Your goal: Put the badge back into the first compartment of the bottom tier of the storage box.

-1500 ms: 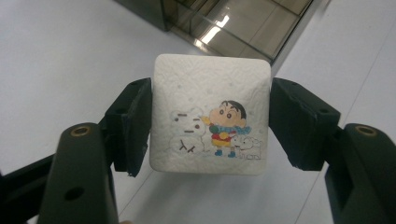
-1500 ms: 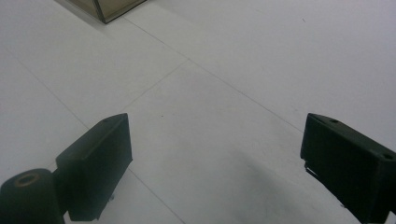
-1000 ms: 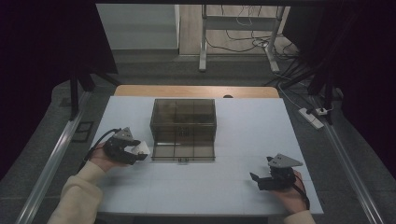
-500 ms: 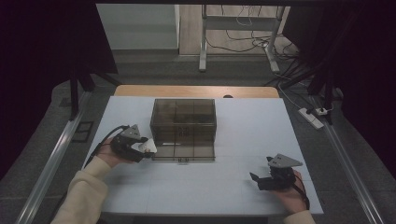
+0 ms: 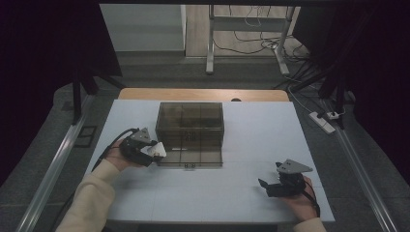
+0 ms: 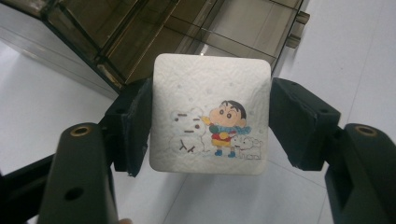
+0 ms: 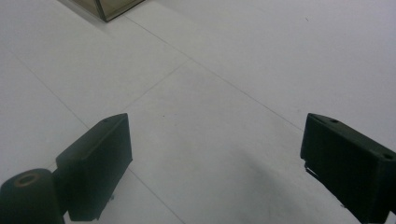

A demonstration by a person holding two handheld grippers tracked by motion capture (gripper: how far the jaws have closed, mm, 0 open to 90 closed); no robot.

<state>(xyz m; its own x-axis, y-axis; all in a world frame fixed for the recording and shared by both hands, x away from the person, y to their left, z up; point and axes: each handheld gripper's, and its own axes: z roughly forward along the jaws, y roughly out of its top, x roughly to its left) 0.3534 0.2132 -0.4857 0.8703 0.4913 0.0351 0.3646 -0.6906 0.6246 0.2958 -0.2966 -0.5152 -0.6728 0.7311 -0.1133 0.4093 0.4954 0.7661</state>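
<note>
White tissue pack (image 6: pixel 210 116) printed with a cartoon boy sits clamped in the left tool (image 5: pixel 153 152), just beside the smoked-plastic organizer box's (image 5: pixel 189 123) open front-left corner. Right tool (image 5: pixel 270 186), jaws apart, rests well away near the counter's (image 5: pixel 251 125) front-right edge.

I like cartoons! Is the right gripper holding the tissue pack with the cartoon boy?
No, the left gripper clamps the tissue pack; the right gripper is open.

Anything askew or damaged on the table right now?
Nothing stands out. The smoked plastic organizer box sits square on the table with its front flap folded down. The left gripper holds a clean, uncrumpled tissue pack. The right gripper rests open on the table.
</note>
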